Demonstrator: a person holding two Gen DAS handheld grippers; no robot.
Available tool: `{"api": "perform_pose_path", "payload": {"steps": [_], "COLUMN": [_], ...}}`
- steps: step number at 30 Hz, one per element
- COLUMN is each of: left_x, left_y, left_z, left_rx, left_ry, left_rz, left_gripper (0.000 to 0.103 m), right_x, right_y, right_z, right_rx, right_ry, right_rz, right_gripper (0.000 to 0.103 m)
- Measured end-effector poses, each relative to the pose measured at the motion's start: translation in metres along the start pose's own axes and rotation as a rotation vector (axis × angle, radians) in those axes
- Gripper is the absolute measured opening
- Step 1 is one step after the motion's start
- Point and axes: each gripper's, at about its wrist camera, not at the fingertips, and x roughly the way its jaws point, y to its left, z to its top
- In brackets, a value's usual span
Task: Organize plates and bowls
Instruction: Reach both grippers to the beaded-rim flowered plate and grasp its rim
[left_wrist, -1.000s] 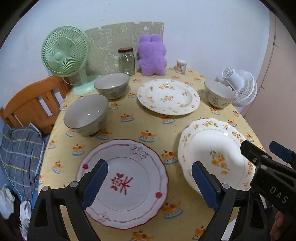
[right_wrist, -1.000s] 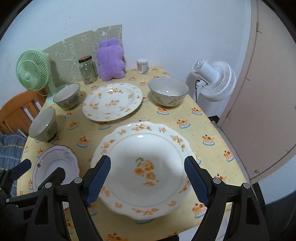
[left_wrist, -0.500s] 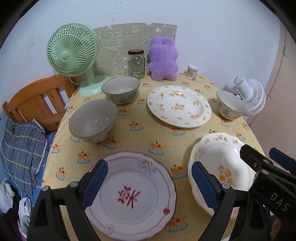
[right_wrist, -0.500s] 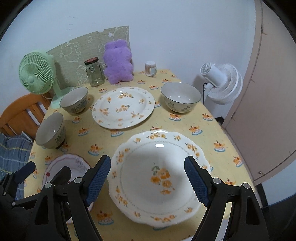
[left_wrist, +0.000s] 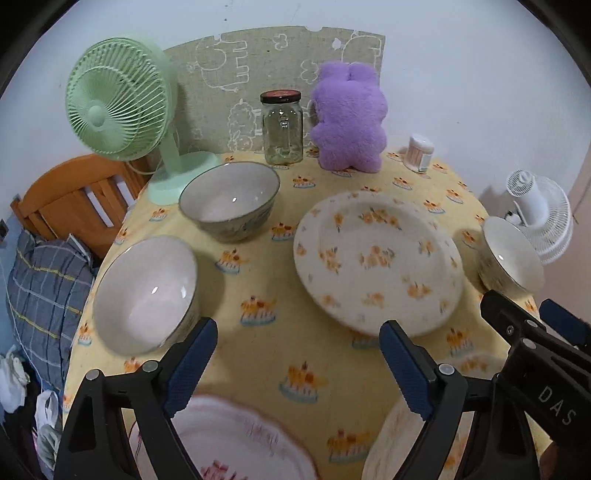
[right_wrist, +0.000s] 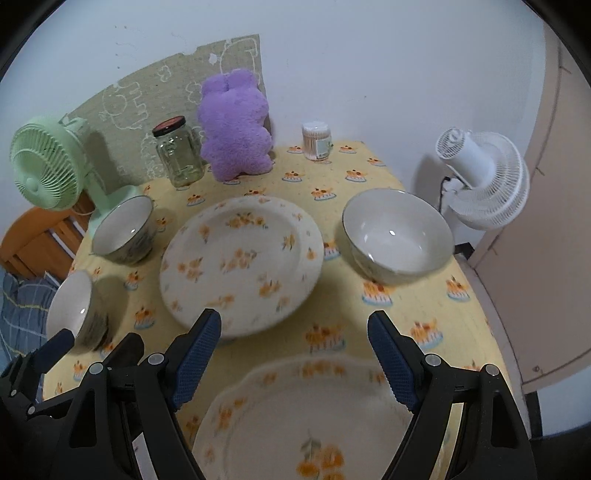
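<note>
While both claws hang open and empty above it, a round table (left_wrist: 258, 354) in a yellow cloth printed with little cakes fills both views.

On it, from largest to smallest:

- A scalloped plate with orange flowers (right_wrist: 314, 424) lies at the near edge, under the right claw (right_wrist: 293, 356), whose blue pads stand wide apart and touch nothing.
- A round plate with orange flowers (left_wrist: 376, 258) sits in the middle of the table, beyond both claws.
- A white plate with a red pattern (left_wrist: 236, 443) lies at the near left, partly under the left claw (left_wrist: 295, 363). Its jaws have just closed a little, yet they are still wide, with only bare cloth between them.
- A bowl (right_wrist: 397, 236) stands on the right, near the table edge.
- A second bowl (left_wrist: 229, 201) stands at the back left, by a green fan (left_wrist: 118, 99).
- A third bowl (left_wrist: 144, 295) stands at the left edge, just beyond the left claw.

Along the back wall are a purple plush toy (left_wrist: 347, 118), a glass jar with a dark lid (left_wrist: 282, 129) and a small tub of cotton swabs (right_wrist: 316, 140). A white fan (right_wrist: 484, 177) stands off the table to the right.
</note>
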Motion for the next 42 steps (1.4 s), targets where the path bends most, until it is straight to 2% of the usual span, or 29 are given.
{"api": "perform_pose_path", "payload": {"steps": [9,19,21,25,31,36,42], "left_x": [0.050,0.104,0.112,0.120,0.124,0.124,0.119], "left_y": [-0.010,-0.017,-0.019,-0.024,-0.025,-0.028,-0.029], "left_z": [0.029,0.031,0.032,0.036,0.040,0.042,0.039], "left_rx": [-0.028,-0.023,-0.021,-0.003,-0.001,-0.008,-0.004], "left_ry": [0.037,0.136,0.161,0.165,0.165,0.170,0.167], "left_rz": [0.023,0.041,0.024,0.019,0.006,-0.012,-0.020], "left_gripper": [0.086,0.075,0.069,0.068,0.068,0.059,0.058], "right_x": [0.053,0.110,0.117,0.126,0.129,0.130,0.129], "right_y": [-0.001,0.005,0.006,0.007,0.008,0.006,0.008], "right_z": [0.033,0.031,0.031,0.033,0.035,0.034,0.033], "right_rx": [0.004,0.023,0.024,0.018,0.032,0.050,0.037], "right_ry": [0.056,0.134,0.140,0.144,0.143,0.148,0.165], "right_rz": [0.003,0.019,0.021,0.004,-0.020,-0.026,-0.027], "right_gripper": [0.084,0.081,0.079,0.074,0.074,0.070,0.070]}}
